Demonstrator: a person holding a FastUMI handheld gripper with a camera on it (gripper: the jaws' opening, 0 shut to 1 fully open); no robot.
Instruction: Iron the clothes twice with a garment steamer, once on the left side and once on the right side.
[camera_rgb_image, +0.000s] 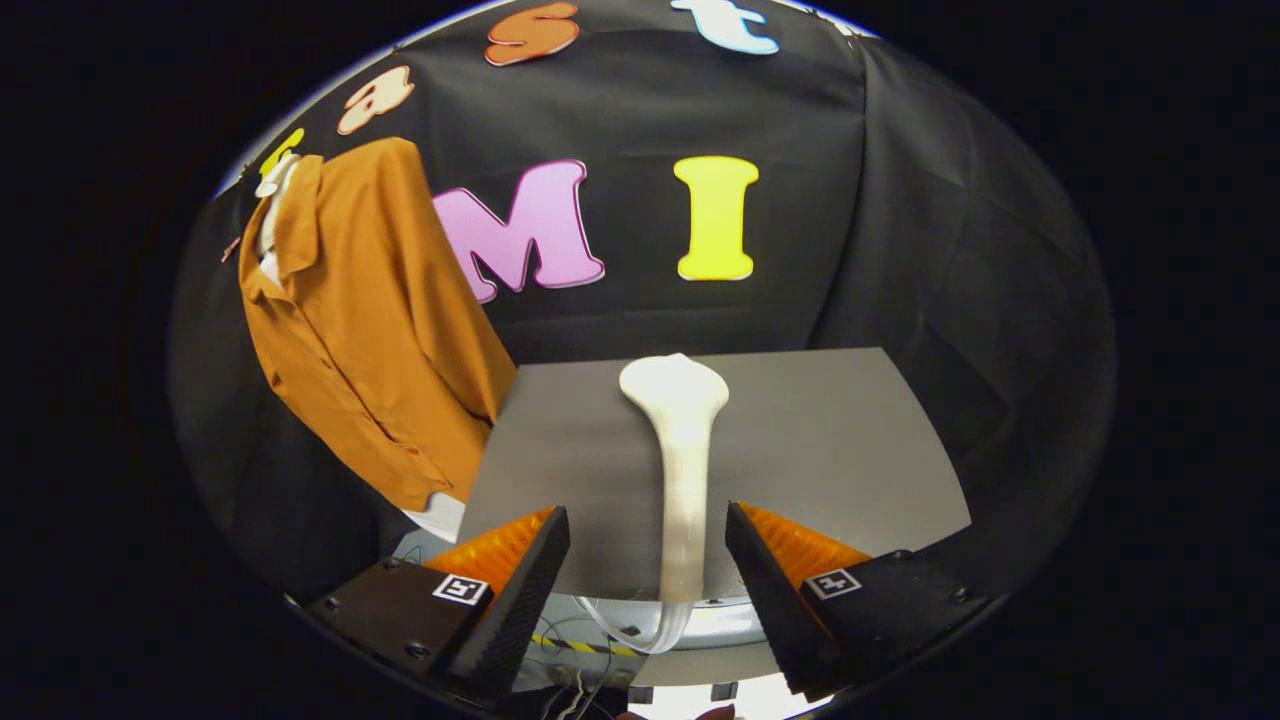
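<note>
The gripper (647, 560) was held level and wide apart, nothing being grasped. The garment steamer (682, 470) was seen between the fingers, lying on the grey table (830, 440), head at 12 o'clock. The orange shirt (370, 320) hung at 10 o'clock. Neither pass was judged begun; the steamer was not yet gripped.

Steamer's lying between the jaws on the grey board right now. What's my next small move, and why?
Probably close the gripper on the steamer handle. The jaws stand open on either side of it without touching, and the orange shirt hangs beyond and to one side, so nothing can be steamed until the steamer is held.
</note>
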